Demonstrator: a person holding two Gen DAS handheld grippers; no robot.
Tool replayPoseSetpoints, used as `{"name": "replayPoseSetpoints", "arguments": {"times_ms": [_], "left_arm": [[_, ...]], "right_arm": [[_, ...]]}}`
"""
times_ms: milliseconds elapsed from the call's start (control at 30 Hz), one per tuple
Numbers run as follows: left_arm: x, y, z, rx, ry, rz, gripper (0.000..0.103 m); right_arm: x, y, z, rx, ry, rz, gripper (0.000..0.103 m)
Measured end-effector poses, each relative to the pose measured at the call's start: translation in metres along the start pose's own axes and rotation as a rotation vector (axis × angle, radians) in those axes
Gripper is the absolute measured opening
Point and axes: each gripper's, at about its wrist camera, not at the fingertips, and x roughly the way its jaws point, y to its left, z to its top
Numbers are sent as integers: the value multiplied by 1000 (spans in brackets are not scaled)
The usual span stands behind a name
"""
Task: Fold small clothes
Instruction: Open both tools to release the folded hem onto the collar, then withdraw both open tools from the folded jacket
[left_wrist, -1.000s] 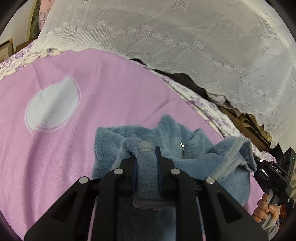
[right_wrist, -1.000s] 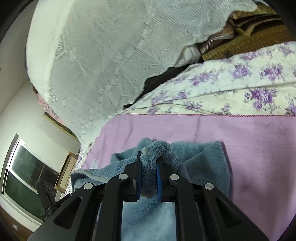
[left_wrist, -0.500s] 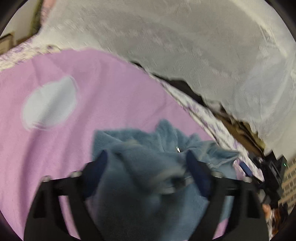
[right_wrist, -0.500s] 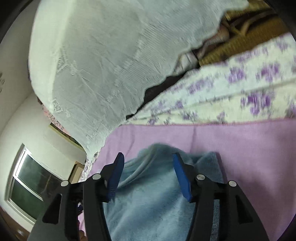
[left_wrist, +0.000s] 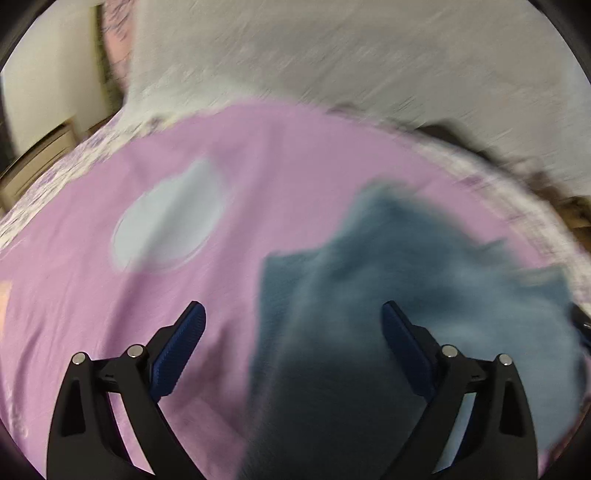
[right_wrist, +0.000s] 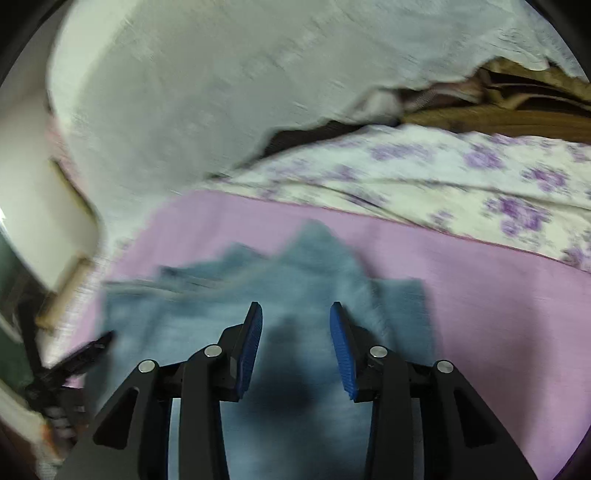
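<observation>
Between the widening, empty jaws of the left gripper (left_wrist: 291, 354) and the narrowing, empty jaws of the right gripper (right_wrist: 295, 347): blue fleece jacket (right_wrist: 306, 280), loose on the pink blanket (right_wrist: 498, 302) near its far edge. Likely soft, light, floppy; best pinched at corners or hem.

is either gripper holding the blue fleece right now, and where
Nothing is held. The left gripper is opening, the right gripper closing, and the pads of both stand clear of the fleece.
</observation>
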Motion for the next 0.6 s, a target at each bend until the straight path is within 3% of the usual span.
{"name": "replayPoseSetpoints", "arguments": {"times_ms": [67,133,267,400,500,600], "left_arm": [[18,16,0,-89,82,-77,99],[19,24,1,-121,95,-111,99],[3,19,2,-95,43,-77,99],[-38,6,10,-83,-87,-60,98],[-38,-23,19,-38,-91,-45,98],[-11,-52,26,29,-51,4,98]], "right_arm": [[11,-12,-2,21,29,21,35],[7,-22,-1,75,26,59,34],[-4,-17,-3,68,-13,42,36],[-23,5,0,35,-83,78,40],[-19,32,4,-12,-76,99,46],[-1,54,2,-71,-35,64,52]]}}
